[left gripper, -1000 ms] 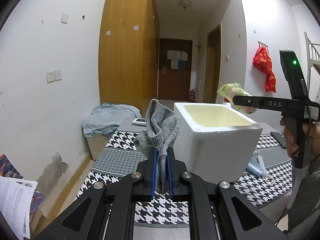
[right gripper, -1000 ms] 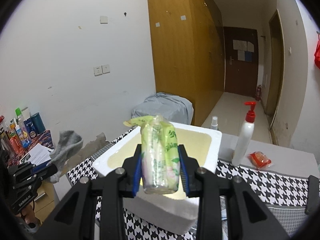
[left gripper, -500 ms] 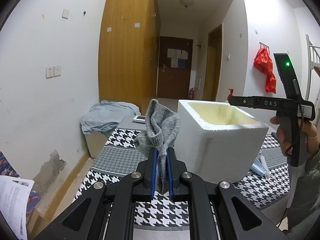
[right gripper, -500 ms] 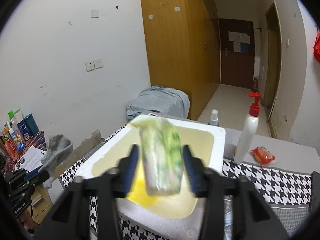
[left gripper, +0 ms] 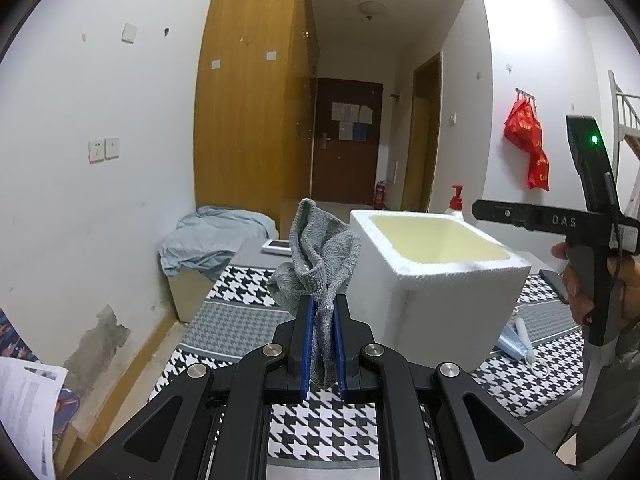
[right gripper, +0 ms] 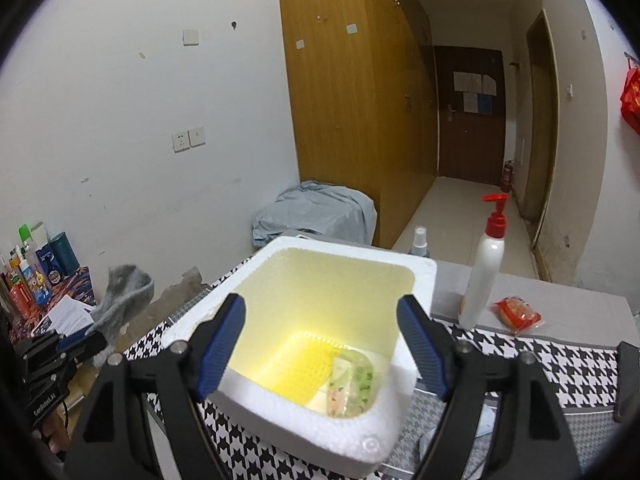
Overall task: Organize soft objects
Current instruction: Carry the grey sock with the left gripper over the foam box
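Worktop point(right gripper: 560, 354) carries a black-and-white houndstooth cover; white walls, a wooden wardrobe point(left gripper: 248, 112) and a dark door point(right gripper: 468, 112) enclose the room. One white foam box point(right gripper: 420, 280) stands on the worktop. One green tissue pack point(right gripper: 352, 386) lies inside it, at the near corner. One pump bottle point(right gripper: 486, 264), one small spray bottle point(right gripper: 420, 238). Right gripper point(right gripper: 320, 344) hovers over the box, jaws wide apart, empty. Left gripper point(left gripper: 322, 340) has its jaws clamped on one grey sock point(left gripper: 320, 252), left of the box.
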Tool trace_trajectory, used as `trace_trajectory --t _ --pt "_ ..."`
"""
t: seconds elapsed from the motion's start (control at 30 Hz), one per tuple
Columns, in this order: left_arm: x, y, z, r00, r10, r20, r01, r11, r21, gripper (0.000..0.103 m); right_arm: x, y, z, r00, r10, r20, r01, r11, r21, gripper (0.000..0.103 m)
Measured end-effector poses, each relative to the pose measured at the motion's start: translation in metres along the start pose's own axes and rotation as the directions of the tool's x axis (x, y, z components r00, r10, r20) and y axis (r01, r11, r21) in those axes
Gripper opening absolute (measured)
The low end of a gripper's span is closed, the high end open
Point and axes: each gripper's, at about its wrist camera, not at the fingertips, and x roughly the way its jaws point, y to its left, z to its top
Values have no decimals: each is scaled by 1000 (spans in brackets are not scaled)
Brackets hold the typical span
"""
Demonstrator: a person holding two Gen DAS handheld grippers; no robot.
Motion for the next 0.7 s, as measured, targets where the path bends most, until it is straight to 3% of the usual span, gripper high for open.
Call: trace_trajectory --t 0.4,0.7 --pt "-3 -15 20 998 -47 38 46 998 34 10 -25 -21 -12 999 -43 19 43 999 1 87" --pt "0 -26 31 995 -82 47 79 995 56 10 -37 -33 -25 997 -77 28 77 997 -4 103"
